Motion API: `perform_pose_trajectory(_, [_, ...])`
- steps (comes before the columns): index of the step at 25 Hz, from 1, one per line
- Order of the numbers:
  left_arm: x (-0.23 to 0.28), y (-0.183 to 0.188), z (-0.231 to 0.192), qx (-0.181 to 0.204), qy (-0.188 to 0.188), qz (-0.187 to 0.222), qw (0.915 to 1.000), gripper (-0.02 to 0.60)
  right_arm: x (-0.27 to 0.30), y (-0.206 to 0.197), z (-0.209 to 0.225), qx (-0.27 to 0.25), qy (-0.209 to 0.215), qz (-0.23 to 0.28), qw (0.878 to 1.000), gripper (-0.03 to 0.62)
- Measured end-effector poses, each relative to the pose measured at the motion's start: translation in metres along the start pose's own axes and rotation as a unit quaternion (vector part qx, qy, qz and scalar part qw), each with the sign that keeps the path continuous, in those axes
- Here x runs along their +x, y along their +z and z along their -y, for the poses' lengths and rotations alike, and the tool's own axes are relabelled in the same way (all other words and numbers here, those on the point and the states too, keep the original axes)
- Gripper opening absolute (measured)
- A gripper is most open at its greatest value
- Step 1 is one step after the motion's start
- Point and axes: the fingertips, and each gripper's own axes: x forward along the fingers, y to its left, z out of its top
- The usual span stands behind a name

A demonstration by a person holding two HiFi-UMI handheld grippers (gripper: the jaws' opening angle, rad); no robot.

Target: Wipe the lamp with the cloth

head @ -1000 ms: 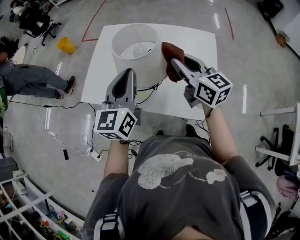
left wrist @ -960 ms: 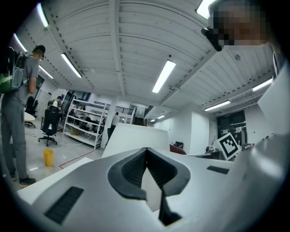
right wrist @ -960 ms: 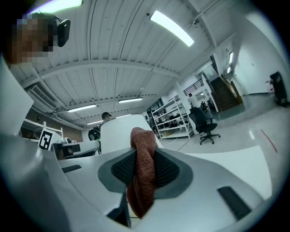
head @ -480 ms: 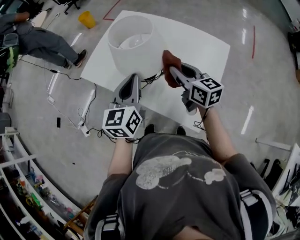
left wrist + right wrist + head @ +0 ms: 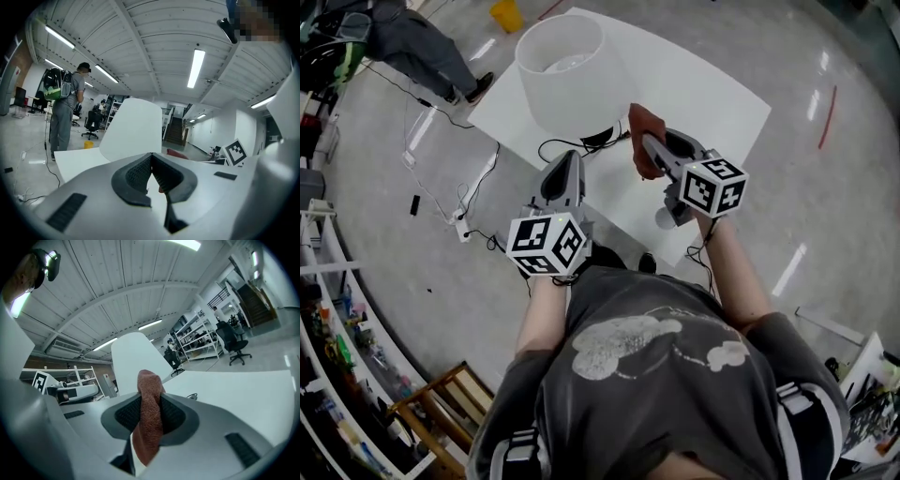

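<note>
White table (image 5: 712, 103) on grey workshop floor, lamp (image 5: 572, 89) standing on its far-left part, black cord (image 5: 581, 142) trailing from the base. Right gripper (image 5: 647, 145) clamped on rust-red cloth (image 5: 637, 127): folded strip pinched between the pads, ends sticking out above and below the jaws. Left gripper (image 5: 568, 161) closed, pads meeting, nothing between.

Key geometry: shade ahead and left of the cloth, near but apart, no contact yet. Stands upright, long axis vertical. In the right gripper view, sits just left of the cloth tip and behind it. Left gripper about as near the shade, but empty.

Probably needs a forward-left push of the right gripper to land the cloth on the shade's near-right wall, then strokes along it.
</note>
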Motion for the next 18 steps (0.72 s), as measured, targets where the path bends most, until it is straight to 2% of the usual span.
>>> perform_pose_trajectory(4, [-0.001,0.020,0.006,0.010,-0.006,0.026,0.9996,0.008,-0.001,0.018,-0.002,-0.014,0.016,0.016,1.000,0.086])
perform_pose_trajectory(11, [0.006,0.084,0.014,0.038,-0.044,0.087,0.9945,0.008,0.012,0.105,-0.033,-0.058,0.038,0.088,0.994,0.086])
perform_pose_trajectory(14, [0.004,0.091,0.026,0.034,-0.068,0.094,0.9927,0.008,0.012,0.117,-0.045,-0.073,0.039,0.096,0.992,0.086])
perform_pose_trajectory(18, [0.012,0.087,0.033,0.032,-0.090,0.089,0.9915,0.008,0.017,0.118,-0.042,-0.076,0.027,0.089,0.993,0.086])
